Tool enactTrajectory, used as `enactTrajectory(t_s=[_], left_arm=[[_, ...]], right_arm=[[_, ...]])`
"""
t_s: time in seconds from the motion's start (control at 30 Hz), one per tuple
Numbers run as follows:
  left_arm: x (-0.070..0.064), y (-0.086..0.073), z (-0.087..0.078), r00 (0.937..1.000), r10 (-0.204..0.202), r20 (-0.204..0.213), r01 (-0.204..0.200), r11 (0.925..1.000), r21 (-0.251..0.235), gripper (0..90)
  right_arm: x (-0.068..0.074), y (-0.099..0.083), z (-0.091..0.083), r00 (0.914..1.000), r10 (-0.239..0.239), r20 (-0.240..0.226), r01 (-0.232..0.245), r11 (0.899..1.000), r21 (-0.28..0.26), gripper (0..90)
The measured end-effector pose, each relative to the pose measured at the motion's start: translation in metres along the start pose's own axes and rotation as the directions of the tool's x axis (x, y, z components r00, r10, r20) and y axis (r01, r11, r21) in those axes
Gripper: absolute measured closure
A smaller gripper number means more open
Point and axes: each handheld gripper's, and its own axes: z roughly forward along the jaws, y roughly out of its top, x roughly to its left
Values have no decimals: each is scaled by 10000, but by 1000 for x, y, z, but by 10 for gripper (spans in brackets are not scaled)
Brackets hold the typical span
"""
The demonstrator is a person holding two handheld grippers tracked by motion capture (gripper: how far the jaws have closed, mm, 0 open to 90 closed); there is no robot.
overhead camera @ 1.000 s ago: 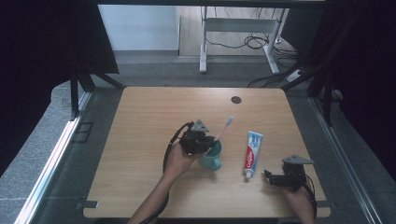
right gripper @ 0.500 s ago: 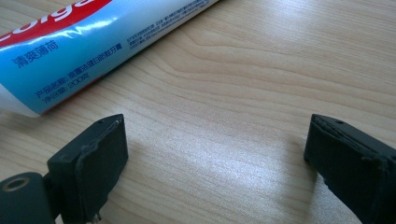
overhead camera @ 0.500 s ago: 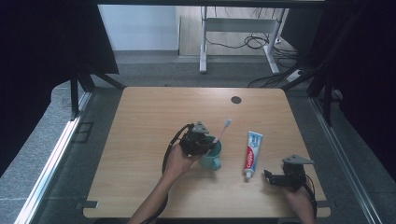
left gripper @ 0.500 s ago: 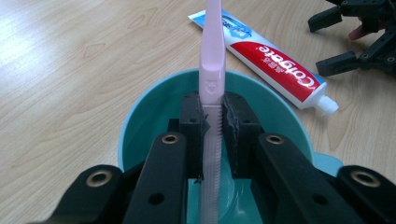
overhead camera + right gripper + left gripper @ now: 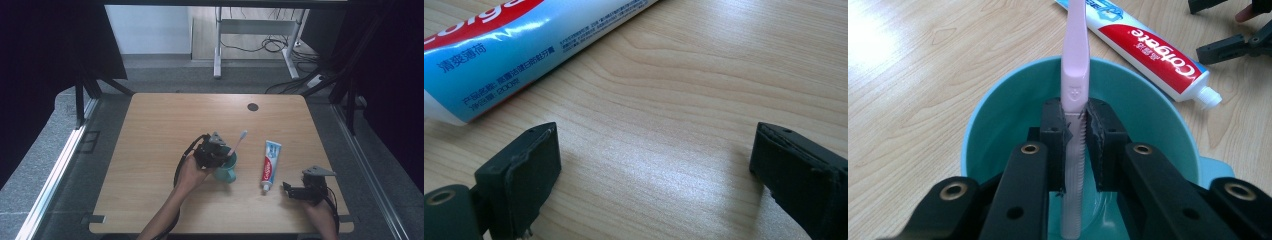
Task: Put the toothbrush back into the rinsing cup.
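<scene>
The left gripper (image 5: pixel 1075 137) is pinching the pink toothbrush (image 5: pixel 1074 75) over the teal cup (image 5: pixel 226 170) near the desk's (image 5: pixel 150 140) front edge, seemingly to stand it inside; the right gripper (image 5: pixel 654 165) is resting spread beside the toothpaste tube (image 5: pixel 270 160) toward the front right corner

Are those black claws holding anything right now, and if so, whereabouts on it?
The left gripper clamps the pale pink plastic toothbrush by its ribbed handle, over the teal plastic cup. The right gripper is open and holds nothing.
</scene>
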Motion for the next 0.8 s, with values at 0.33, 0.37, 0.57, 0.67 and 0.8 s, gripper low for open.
enactTrajectory(t_s=[0.33, 0.37, 0.57, 0.67, 0.8], left_arm=[[1, 0, 1, 10000, -46, -28, 47, 9997, 238, 785], [1, 1, 1, 10000, -78, -36, 79, 9996, 265, 784], [0, 0, 2, 9999, -90, -79, 94, 9984, 562, 784], [1, 0, 3, 9999, -95, -67, 99, 9977, 667, 784], [1, -1, 3, 9999, -105, -55, 109, 9977, 662, 782]], right_arm=[[0, 0, 0, 10000, 1, 1, -1, 10000, -2, 56], [0, 0, 0, 10000, 0, 1, 0, 10000, -2, 56], [0, 0, 0, 10000, 0, 0, 0, 10000, 0, 56], [0, 0, 0, 10000, 3, 1, -3, 10000, 0, 56], [0, 0, 0, 10000, 1, -1, -1, 10000, 0, 56]])
